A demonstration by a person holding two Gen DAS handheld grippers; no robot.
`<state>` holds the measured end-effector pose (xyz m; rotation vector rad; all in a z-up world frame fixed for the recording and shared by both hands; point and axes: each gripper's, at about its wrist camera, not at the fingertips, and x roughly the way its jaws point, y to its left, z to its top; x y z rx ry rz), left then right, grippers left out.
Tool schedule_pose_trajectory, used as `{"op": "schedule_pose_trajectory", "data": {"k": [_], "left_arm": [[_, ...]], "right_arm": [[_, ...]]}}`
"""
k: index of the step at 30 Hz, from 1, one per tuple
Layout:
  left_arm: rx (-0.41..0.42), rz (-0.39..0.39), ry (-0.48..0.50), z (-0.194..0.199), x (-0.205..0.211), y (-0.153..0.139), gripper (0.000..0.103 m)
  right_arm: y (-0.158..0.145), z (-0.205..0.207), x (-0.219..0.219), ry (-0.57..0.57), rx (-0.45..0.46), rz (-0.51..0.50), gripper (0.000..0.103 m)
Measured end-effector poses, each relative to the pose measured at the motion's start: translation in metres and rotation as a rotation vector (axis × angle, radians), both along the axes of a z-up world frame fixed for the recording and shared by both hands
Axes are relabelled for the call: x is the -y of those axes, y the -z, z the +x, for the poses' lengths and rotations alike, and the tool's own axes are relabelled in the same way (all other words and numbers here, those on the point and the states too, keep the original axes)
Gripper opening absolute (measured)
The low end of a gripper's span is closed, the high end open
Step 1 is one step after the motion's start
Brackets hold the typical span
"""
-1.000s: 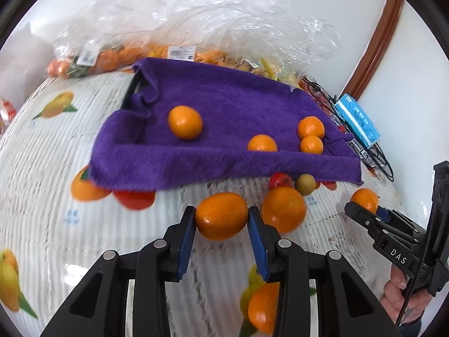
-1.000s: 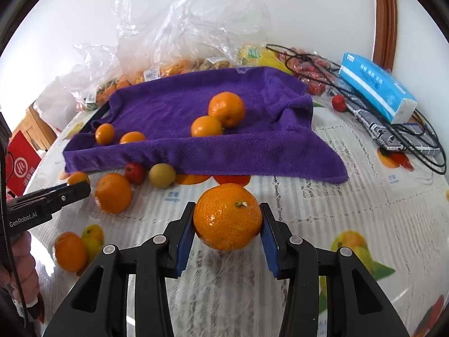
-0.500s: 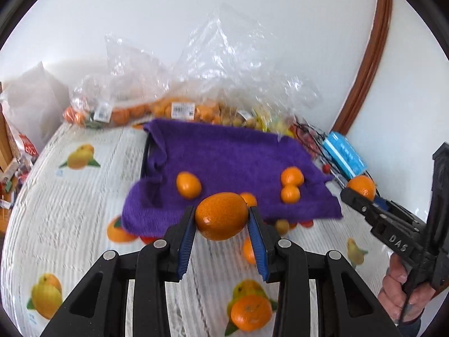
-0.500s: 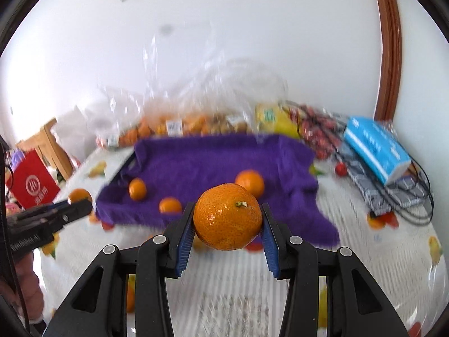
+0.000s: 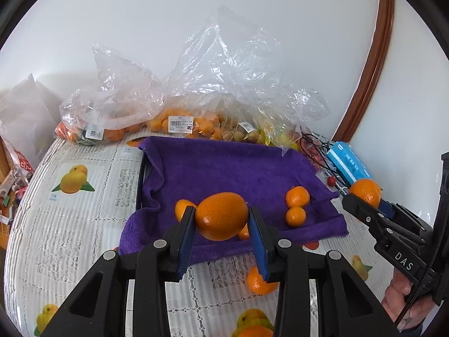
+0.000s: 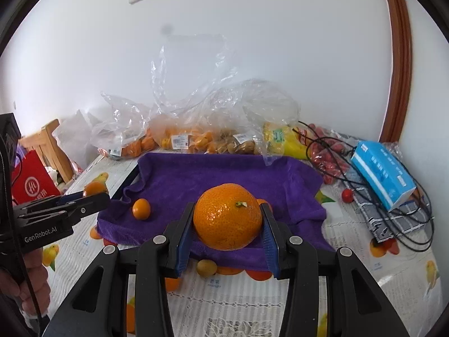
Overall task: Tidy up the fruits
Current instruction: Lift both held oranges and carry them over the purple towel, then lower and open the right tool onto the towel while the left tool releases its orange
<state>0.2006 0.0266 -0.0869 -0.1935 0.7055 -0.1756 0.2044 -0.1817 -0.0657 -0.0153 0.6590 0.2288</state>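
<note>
My left gripper (image 5: 221, 211) is shut on a smooth oval orange (image 5: 221, 215), held in the air above the near edge of the purple towel (image 5: 224, 165). Three smaller oranges (image 5: 297, 195) lie on that towel, and another orange (image 5: 259, 282) sits on the tablecloth below my fingers. My right gripper (image 6: 227, 207) is shut on a bigger, dimpled orange (image 6: 228, 216), also lifted over the towel (image 6: 224, 174). A small orange (image 6: 141, 208) rests on the towel's left part. Each gripper shows at the edge of the other's view.
Clear plastic bags of fruit (image 5: 182, 123) line the wall behind the towel. A blue tissue pack (image 6: 383, 174), black cables (image 6: 398, 224) and a red cherry tomato (image 6: 347, 195) lie at the right. A small yellow-green fruit (image 6: 206, 266) sits by the towel's front edge. A red bag (image 6: 31, 188) stands at the left.
Both grippers have risen with their oranges. The towel and table now look farther below, and more of the wall shows.
</note>
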Motion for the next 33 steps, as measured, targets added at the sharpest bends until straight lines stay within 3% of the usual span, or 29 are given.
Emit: {"op": "schedule_pose_trajectory", "data": {"k": [9,13,23,33], "left_arm": [[-0.019,-0.033,-0.034,0.037,-0.011,0.013,0.035],[-0.004,-0.011,-0.041,0.054,-0.010,0.019,0.035],[0.000,0.030,-0.086,0.060,-0.015,0.040,0.035],[-0.036,-0.008,-0.076,0.064,-0.016,0.051,0.035]], "right_arm": [[0.007,0.037,-0.017,-0.020,-0.012,-0.021,0.044],[0.014,0.052,-0.018,-0.018,-0.021,-0.008,0.044],[0.042,0.067,-0.015,-0.017,-0.055,-0.009,0.044],[0.054,0.071,-0.018,-0.035,-0.076,0.003,0.044]]}}
